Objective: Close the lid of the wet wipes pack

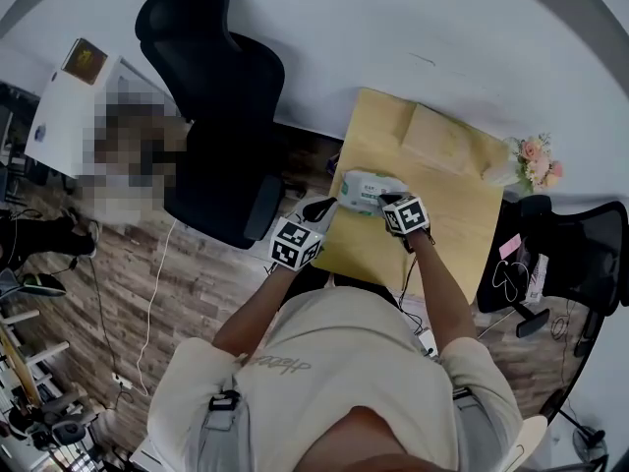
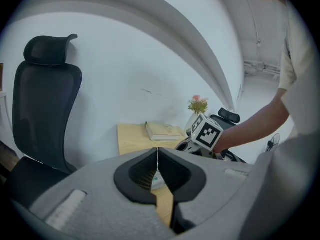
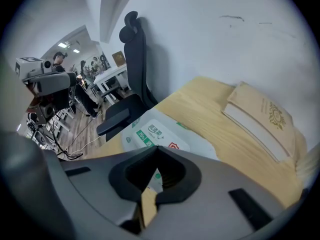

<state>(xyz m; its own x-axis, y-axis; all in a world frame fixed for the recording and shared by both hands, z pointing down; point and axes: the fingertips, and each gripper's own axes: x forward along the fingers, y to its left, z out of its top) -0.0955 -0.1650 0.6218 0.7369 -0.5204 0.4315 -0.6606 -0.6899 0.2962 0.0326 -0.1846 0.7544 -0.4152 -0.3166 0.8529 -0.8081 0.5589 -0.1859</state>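
The wet wipes pack (image 1: 366,189), white with green labels, lies flat on the left part of a small wooden table (image 1: 447,226). My left gripper (image 1: 324,207) is shut and empty at the table's left edge, just short of the pack; only a sliver of the pack (image 2: 158,182) shows under its closed tips (image 2: 157,154). My right gripper (image 1: 386,201) is also shut, hovering over the near end of the pack (image 3: 159,132), its tips (image 3: 157,149) covering that end. I cannot make out the lid.
A closed tan book (image 3: 260,118) lies at the table's far side, and a vase of pink flowers (image 1: 536,160) stands at the far right corner. A black office chair (image 1: 221,116) stands left of the table and another chair (image 1: 580,254) to its right.
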